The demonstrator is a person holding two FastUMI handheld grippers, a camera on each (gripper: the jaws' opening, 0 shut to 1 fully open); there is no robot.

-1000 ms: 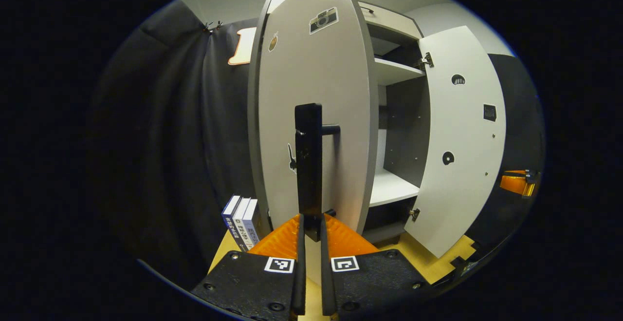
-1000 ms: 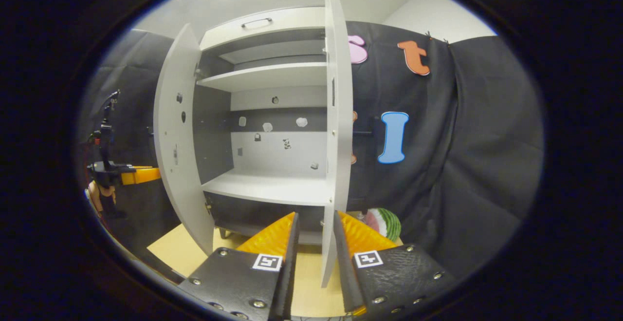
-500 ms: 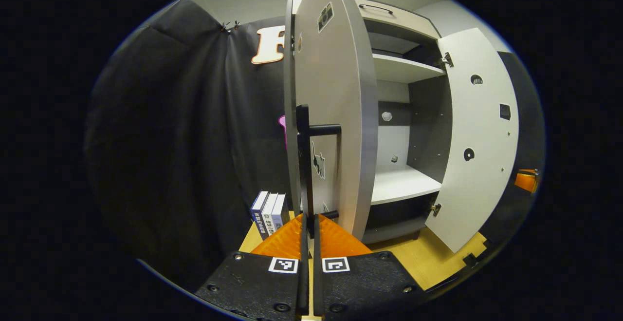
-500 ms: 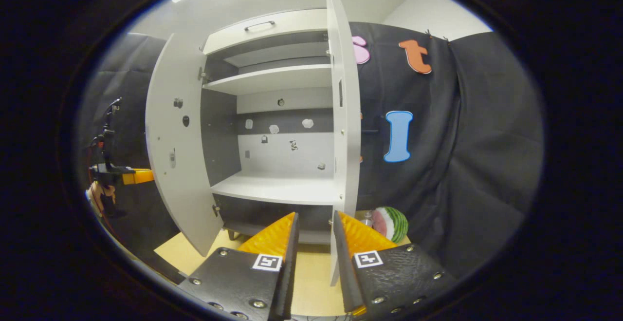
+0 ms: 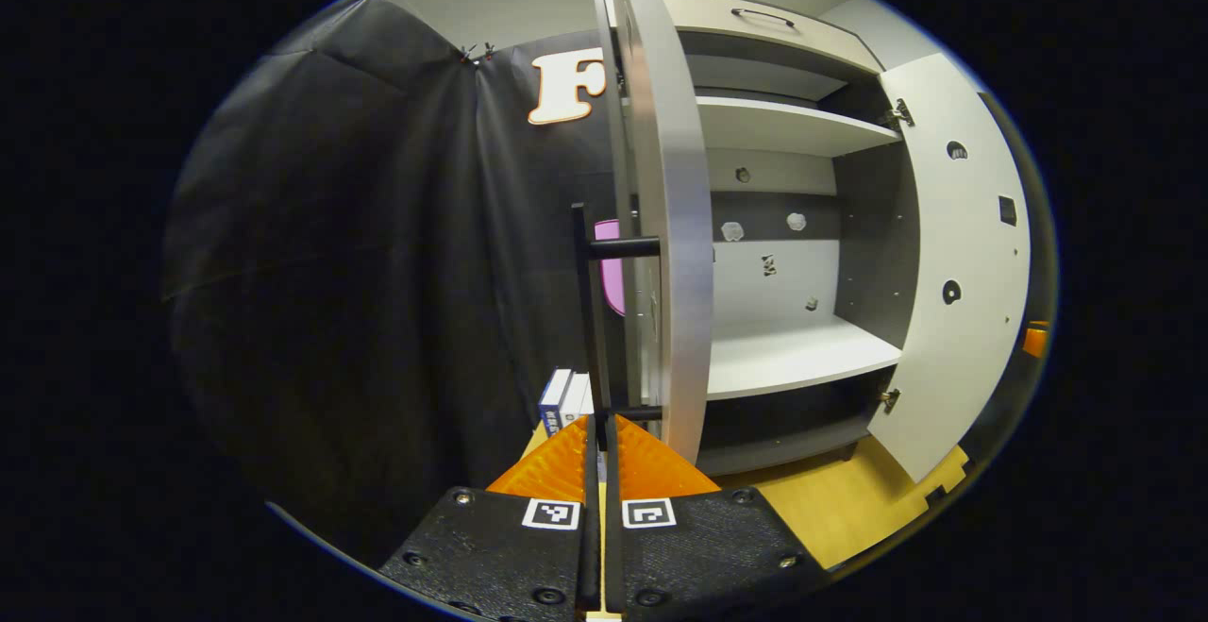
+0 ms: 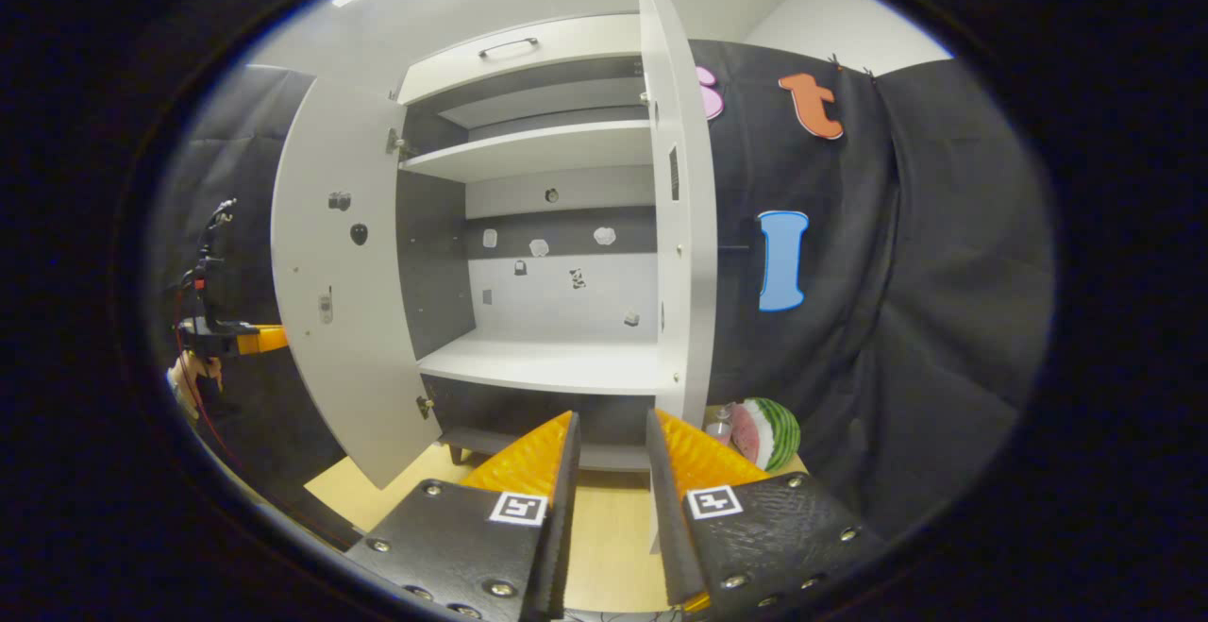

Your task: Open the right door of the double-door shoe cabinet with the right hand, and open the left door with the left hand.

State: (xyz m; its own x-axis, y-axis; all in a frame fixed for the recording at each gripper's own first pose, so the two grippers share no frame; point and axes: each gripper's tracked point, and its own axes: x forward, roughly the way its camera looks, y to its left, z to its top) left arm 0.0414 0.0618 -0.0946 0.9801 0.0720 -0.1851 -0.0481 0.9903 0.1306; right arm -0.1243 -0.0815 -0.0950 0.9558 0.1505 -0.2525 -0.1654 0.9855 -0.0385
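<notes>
Pinching door handle [image 5: 593,320] between fingers [image 5: 588,471]

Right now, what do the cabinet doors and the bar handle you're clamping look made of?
Left door: looks like laminated board, matte pale grey, with a flat banded edge. Right door looks the same. Bar handle: probably black-coated metal, slim and rigid, though plastic can't be ruled out. The left hand-held gripper is clamped on it.

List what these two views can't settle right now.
- Right door's handle: right gripper view, only a stub shows past the door's edge.
- Left door's outer face: left gripper view, seen edge-on.
- Small items on the cabinet's back panel: too small to identify.
- Books: left gripper view, partly behind the left door's handle.
- Top drawer's contents: closed.
</notes>
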